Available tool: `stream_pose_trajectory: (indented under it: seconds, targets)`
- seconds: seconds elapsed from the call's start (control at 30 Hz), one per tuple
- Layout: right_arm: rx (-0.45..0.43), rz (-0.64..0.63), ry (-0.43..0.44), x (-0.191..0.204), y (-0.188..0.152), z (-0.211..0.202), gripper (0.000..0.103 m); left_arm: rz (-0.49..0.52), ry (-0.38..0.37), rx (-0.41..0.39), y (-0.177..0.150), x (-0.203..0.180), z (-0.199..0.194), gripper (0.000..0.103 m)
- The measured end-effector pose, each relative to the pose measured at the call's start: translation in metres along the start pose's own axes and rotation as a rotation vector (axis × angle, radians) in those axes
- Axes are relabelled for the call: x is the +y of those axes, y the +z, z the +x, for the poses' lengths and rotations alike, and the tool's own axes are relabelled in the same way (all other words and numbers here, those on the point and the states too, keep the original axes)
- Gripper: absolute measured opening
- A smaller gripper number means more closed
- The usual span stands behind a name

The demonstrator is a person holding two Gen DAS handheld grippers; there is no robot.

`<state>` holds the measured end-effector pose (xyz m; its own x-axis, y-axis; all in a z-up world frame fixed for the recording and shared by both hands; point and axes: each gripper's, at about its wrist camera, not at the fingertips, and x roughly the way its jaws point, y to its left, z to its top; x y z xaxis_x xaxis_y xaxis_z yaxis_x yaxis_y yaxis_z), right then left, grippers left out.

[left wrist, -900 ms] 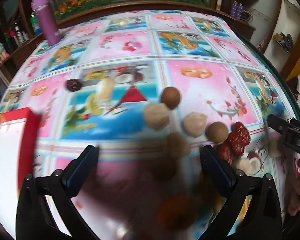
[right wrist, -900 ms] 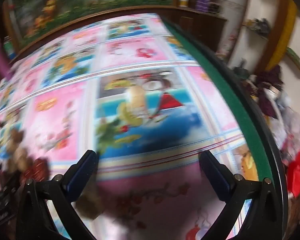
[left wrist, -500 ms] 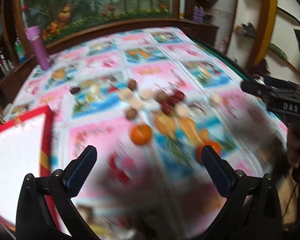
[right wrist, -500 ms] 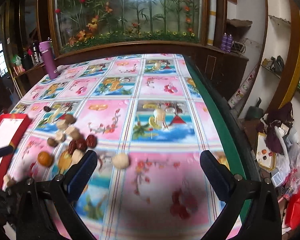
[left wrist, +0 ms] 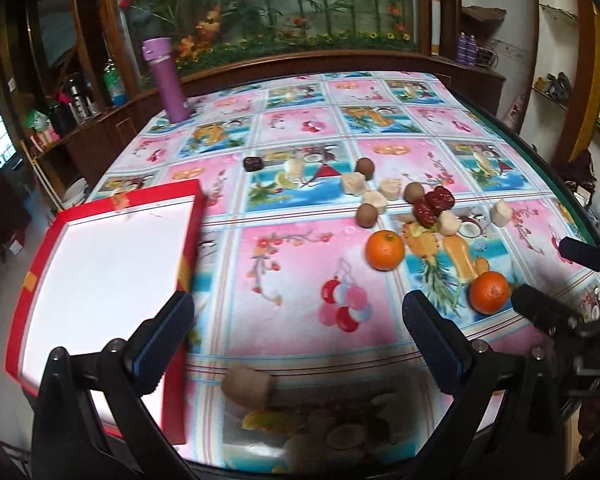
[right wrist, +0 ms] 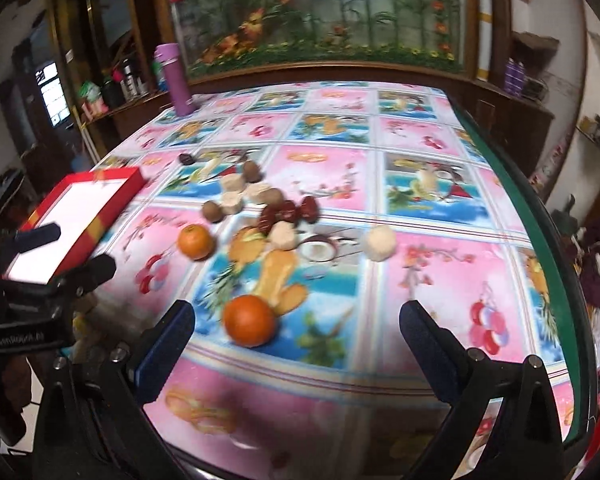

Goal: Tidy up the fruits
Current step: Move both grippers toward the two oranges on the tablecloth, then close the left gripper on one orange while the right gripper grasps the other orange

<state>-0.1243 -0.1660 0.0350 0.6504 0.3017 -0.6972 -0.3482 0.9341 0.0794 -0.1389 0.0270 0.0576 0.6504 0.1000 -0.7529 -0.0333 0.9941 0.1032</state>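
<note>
Both claws, left gripper [left wrist: 296, 334] and right gripper [right wrist: 296, 334], spread wide, empty; sorting unstarted. Next: right closes on near orange [right wrist: 250, 321], carries to red box [left wrist: 100, 264].

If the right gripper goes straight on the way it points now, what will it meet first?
Most likely the near orange, low between the open right gripper fingers toward the left one; depth is unclear, so it may reach bare tablecloth instead.

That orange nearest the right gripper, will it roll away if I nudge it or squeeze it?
The near orange looks round and sits free on the smooth tablecloth, so a nudge would probably roll it. Its rind looks firm; it likely tolerates a gentle squeeze.
</note>
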Motion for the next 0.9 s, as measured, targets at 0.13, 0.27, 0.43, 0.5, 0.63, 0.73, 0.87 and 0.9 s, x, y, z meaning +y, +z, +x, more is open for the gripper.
stream_pose_trajectory:
  seconds: [0.13,0.27,0.43,0.5,0.63,0.73,0.87,0.9]
  targets:
    - [-0.001,0.012,0.012,0.003,0.001,-0.002,0.102,-0.027,-0.008,-0.014,0.001,0.007,-0.004,0.103]
    - [0.007,0.017,0.002,0.006,0.002,-0.002,0.102,-0.038,0.000,-0.028,0.004,0.010,-0.006,0.103]
    - [0.018,0.023,0.006,0.010,0.002,0.003,0.102,-0.040,0.002,-0.036,0.003,0.012,-0.006,0.103]
    - [0.027,0.025,0.016,0.011,0.002,0.006,0.100,-0.045,-0.001,-0.040,0.003,0.014,-0.004,0.103]
    - [0.053,0.030,0.035,0.011,0.000,0.012,0.093,-0.050,-0.009,-0.030,0.004,0.016,0.003,0.103]
    - [0.081,0.043,0.063,0.009,-0.003,0.019,0.085,-0.052,-0.020,-0.023,0.006,0.017,0.010,0.103]
    - [0.137,0.055,0.103,0.007,-0.007,0.032,0.058,-0.043,-0.081,-0.009,0.014,0.012,0.026,0.103]
    - [0.149,0.053,0.105,0.007,-0.008,0.036,0.054,-0.037,-0.115,0.000,0.019,0.008,0.033,0.103]
